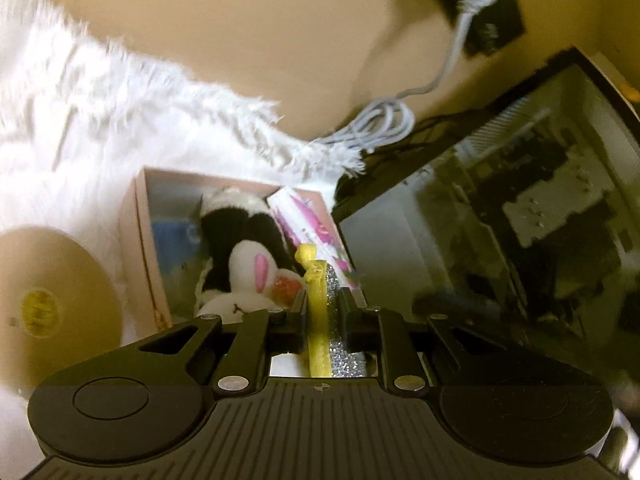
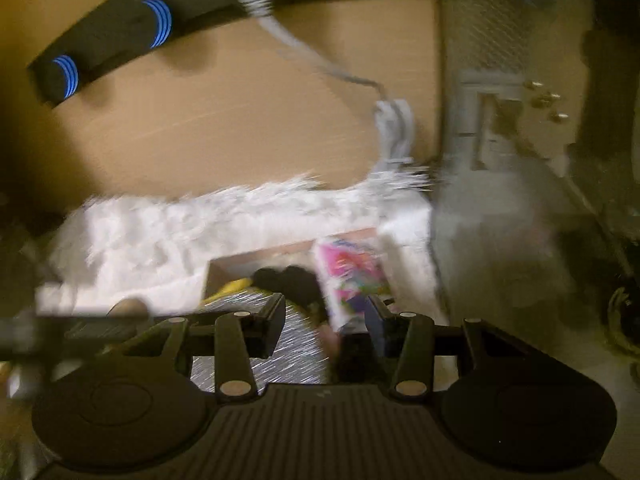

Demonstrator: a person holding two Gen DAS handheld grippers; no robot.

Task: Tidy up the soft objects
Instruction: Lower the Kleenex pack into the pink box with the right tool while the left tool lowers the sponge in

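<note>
Box (image 1: 140, 240): sitting on the rug (image 1: 100, 120), at 11 o'clock of the left gripper (image 1: 323, 304). Plush toy (image 1: 240, 248): lying inside the box. Packet (image 1: 308, 224): leaning in the box at 3 o'clock of the toy. Strip (image 1: 318, 320): lying between the left gripper's fingers. Coiled cable (image 1: 380, 124): lying beyond the rug at 1 o'clock. Round disc (image 1: 52, 300): sitting at 9 o'clock of the box.

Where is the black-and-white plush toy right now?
In the left wrist view, the black-and-white plush toy lies inside the pink box on the white fluffy rug, just left of the pink-printed packet.
</note>
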